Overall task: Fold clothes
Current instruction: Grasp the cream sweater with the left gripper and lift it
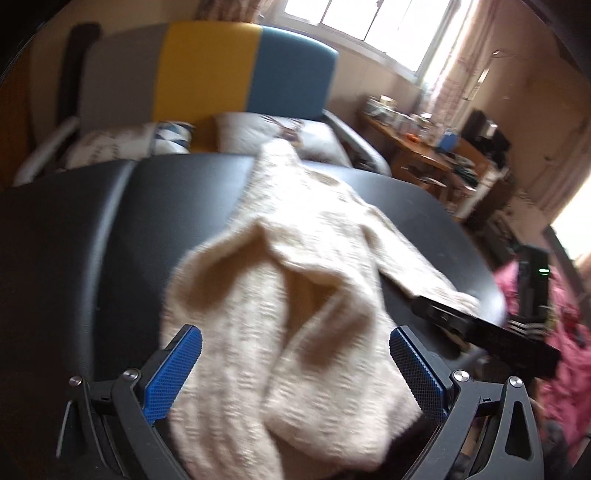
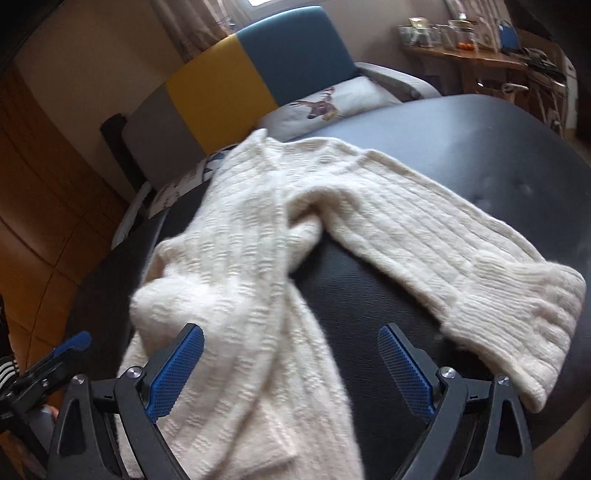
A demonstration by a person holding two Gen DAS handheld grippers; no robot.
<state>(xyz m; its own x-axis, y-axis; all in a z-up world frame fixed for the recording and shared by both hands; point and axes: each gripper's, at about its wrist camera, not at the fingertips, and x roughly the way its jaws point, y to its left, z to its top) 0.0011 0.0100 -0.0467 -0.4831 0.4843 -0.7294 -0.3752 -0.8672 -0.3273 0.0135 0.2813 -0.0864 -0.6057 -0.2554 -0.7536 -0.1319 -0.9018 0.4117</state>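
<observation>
The left gripper [image 1: 295, 354] has its 2 blue-padded fingers [image 1: 173, 373] spread wide, with the bunched body of the cream knit sweater [image 1: 295, 295] lying between them but not pinched. That fits an approach to the near edge rather than a grip. The right gripper [image 2: 291, 365] is spread wide too, with sweater fabric running between and under its fingers, and nothing is clamped.

The sweater is crumpled on the black table [image 1: 74, 240], so it probably needs flattening before any fold.

The right wrist view shows 1 sleeve [image 2: 461, 258] stretched flat toward the table's right side, its ribbed cuff [image 2: 517, 325] clear; the left view blurs this. The left view alone shows a black device [image 1: 480, 332] by the sleeve end, a pink garment [image 1: 565, 350] beyond the table edge, and the window [image 1: 369, 22]. Farther back in both stands a grey, yellow and blue sofa [image 2: 221, 88] with cushions.
</observation>
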